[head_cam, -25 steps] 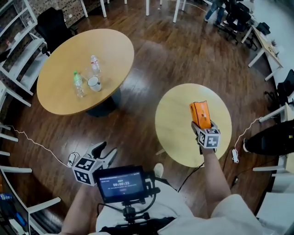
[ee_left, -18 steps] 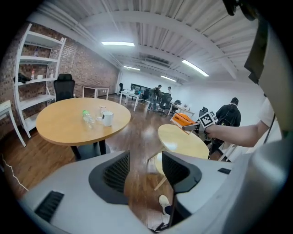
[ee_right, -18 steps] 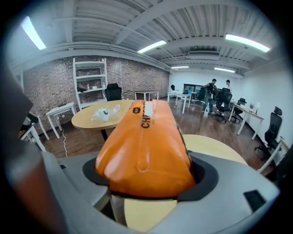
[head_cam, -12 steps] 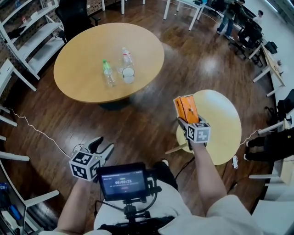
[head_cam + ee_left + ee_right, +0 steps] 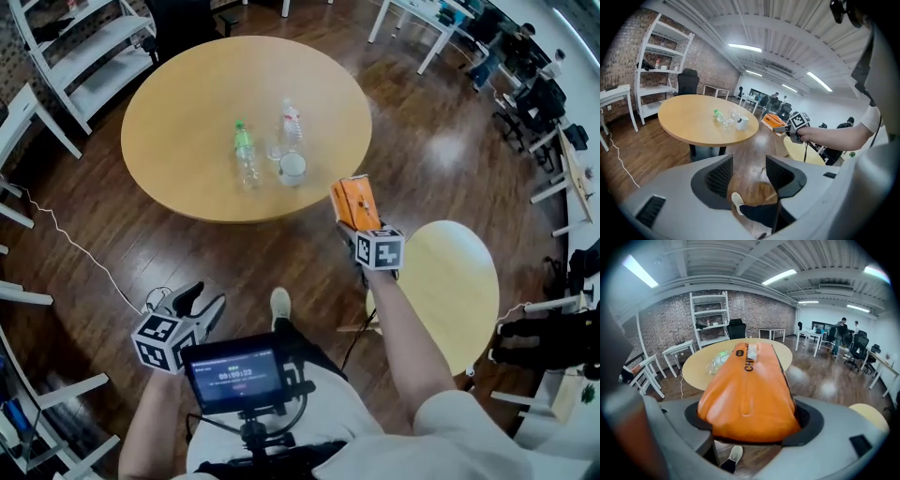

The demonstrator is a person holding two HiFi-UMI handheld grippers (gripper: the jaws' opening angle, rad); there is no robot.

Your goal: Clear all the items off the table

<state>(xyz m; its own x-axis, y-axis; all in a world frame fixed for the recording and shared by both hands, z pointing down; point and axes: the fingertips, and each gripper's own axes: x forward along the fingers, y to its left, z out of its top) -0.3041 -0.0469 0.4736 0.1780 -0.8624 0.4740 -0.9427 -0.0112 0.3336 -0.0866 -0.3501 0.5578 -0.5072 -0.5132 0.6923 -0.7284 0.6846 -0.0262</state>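
My right gripper (image 5: 354,230) is shut on an orange snack bag (image 5: 355,203) and holds it in the air near the front edge of the big round wooden table (image 5: 187,112). The bag (image 5: 747,392) fills the right gripper view between the jaws. On the table stand a green-capped bottle (image 5: 245,155), a clear bottle (image 5: 292,126) and a white cup (image 5: 293,168). My left gripper (image 5: 199,307) hangs low at the left over the floor, open and empty (image 5: 747,176). From the left gripper view I see the bag (image 5: 771,120) and the bottles (image 5: 723,117).
A smaller round pale table (image 5: 450,291) stands at the right, below my right arm. White shelving (image 5: 75,52) and a white desk edge (image 5: 19,122) line the left. A cable (image 5: 66,244) trails on the wooden floor. People and chairs sit at the far right.
I have turned from the small round table toward the big one. My right gripper carried the orange bag left, off the small table, up to the big table's edge.
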